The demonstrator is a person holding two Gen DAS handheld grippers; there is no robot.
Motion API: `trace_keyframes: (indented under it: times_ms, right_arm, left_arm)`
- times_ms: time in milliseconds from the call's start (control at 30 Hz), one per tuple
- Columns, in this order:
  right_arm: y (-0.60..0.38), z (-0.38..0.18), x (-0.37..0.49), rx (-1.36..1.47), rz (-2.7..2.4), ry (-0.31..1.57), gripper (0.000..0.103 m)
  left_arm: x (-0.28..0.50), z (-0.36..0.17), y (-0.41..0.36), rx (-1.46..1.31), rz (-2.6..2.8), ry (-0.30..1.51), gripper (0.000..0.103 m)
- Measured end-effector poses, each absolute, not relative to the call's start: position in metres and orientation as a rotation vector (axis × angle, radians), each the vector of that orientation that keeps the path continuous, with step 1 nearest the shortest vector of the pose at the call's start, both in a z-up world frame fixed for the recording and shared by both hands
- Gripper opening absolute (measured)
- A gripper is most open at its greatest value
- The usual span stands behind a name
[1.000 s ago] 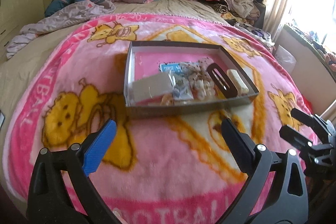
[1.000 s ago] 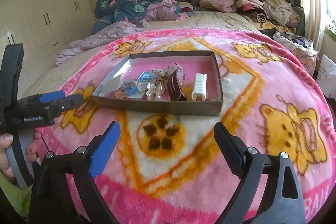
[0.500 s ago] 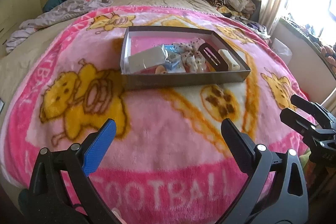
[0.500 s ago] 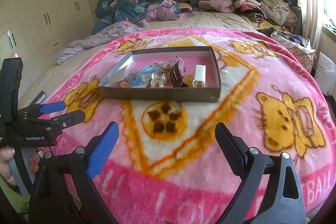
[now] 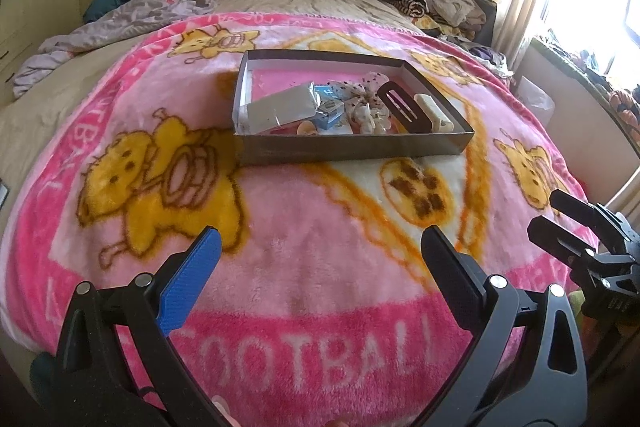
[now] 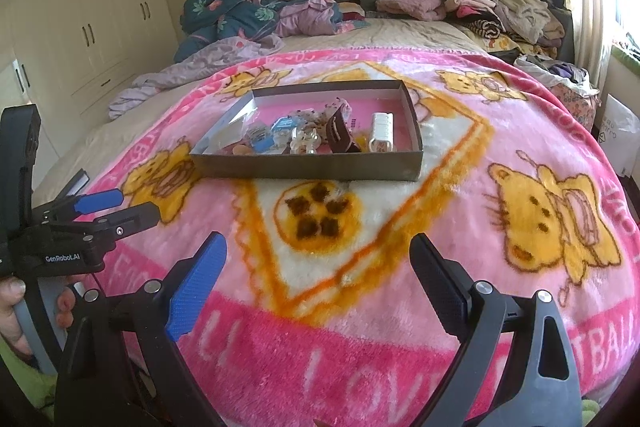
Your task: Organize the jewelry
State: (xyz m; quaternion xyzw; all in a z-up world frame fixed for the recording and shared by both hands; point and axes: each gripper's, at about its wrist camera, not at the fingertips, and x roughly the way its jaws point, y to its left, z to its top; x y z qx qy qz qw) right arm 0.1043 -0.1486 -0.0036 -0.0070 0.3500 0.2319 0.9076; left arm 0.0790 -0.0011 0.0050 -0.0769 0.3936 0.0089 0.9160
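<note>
Since the earlier frames both grippers have been drawn back toward the near edge of the bed, so the box [image 5: 352, 147] now appears farther off and more of the lettered pink border is seen; the box itself is unmoved. The box is a shallow rectangular tray of grey card with a pink floor, set on a fleecy pink blanket [image 5: 304, 247] printed with yellow bears; in it are heaped a dark brown slotted hair clip [image 5: 404, 105], a cream ridged clip [image 5: 434, 109], a silvery plastic packet [image 5: 280, 107], small blue cards [image 5: 330, 109] and pale beaded pieces [image 5: 370, 113], too small to be told apart. The left gripper [image 5: 318, 269] is held low over the blanket with its fingers spread wide and nothing between them, one blue and ribbed, the other black; the box lies well ahead, centred between the fingers. The right gripper [image 6: 318, 273] is likewise spread wide and empty, the box ahead and slightly left of centre. In the right view the left gripper [image 6: 120, 209] is seen side-on, pointed across the blanket, its grey handle gripped by a hand [image 6: 16, 311].
</note>
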Motion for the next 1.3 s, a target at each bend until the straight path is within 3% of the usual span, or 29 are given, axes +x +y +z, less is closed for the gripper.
trace_keyframes:
  times_ms: [1300]
  right_arm:
    - [-0.1487,-0.0033,0.1027,-0.013,0.477,0.722,0.092]
  left_arm:
    - [0.0780,0.0067,0.0055,-0.161,0.031,0.810,0.093]
